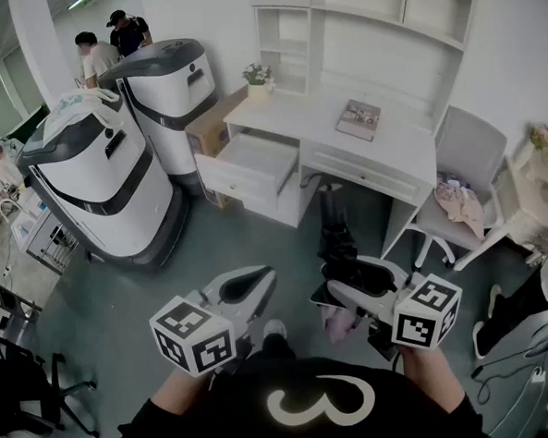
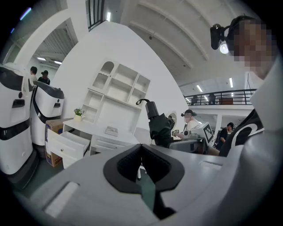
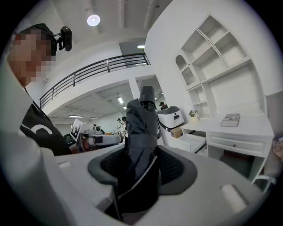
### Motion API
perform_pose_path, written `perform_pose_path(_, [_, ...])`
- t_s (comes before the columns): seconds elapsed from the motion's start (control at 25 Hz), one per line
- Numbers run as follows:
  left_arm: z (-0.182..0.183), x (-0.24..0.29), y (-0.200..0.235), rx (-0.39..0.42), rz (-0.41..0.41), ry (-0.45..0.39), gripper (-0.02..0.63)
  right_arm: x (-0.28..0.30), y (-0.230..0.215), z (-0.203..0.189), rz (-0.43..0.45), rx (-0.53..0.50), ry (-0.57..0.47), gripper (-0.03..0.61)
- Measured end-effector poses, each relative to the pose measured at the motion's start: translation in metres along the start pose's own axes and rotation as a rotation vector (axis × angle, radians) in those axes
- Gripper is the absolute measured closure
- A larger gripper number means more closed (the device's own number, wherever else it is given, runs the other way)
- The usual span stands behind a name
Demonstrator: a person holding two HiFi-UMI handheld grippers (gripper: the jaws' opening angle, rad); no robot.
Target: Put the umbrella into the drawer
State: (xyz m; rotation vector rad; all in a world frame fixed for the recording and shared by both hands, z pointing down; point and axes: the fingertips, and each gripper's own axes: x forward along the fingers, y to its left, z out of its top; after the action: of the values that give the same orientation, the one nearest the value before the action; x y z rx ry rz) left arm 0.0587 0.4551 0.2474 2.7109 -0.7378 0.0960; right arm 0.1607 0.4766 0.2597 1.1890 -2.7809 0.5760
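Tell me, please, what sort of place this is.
Probably a robotics lab hall with a mock study corner: a white desk with shelves, large white machines beside it, and a railed mezzanine overhead.
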Motion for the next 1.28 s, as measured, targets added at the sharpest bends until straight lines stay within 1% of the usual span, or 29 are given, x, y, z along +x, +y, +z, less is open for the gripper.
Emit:
perform_pose_path(0.2, [0.004,0.005,-0.007,0.005,-0.006,0.0,0.604,-0.007,-0.002,0.003,0.005,-0.001,0.0,0.356])
perform_pose_path(0.36, [0.003,0.011,-0.004,0.005,-0.005,0.006,0.604,-0.008,-0.006,0.002,0.021,0.026,-0.004,0.356])
perform_pose_path(0.52, [0.003,0.018,0.012,-0.003,0.001,0.005,0.604,0.002,-0.017,0.005,0.026,0.028,0.0,0.355])
perform_pose_path(0.68, [0.005,0.031,0.042,-0.016,0.005,0.006,0.604,0.03,-0.038,0.005,0.036,0.029,0.032,0.354])
perform_pose_path(0.76, [0.008,0.038,0.063,-0.025,0.013,0.009,0.604,0.051,-0.052,0.004,0.045,0.039,0.054,0.354])
perform_pose_path(0.88, [0.015,0.048,0.107,-0.043,0.033,0.016,0.604,0.091,-0.075,0.009,0.054,0.051,0.08,0.354])
perform_pose_path(1.04, [0.033,0.063,0.176,-0.064,0.048,0.033,0.604,0.155,-0.107,0.027,0.062,0.076,0.091,0.354])
perform_pose_path(1.28, [0.063,0.103,0.284,-0.106,0.043,0.084,0.604,0.251,-0.161,0.058,0.056,0.131,0.112,0.354])
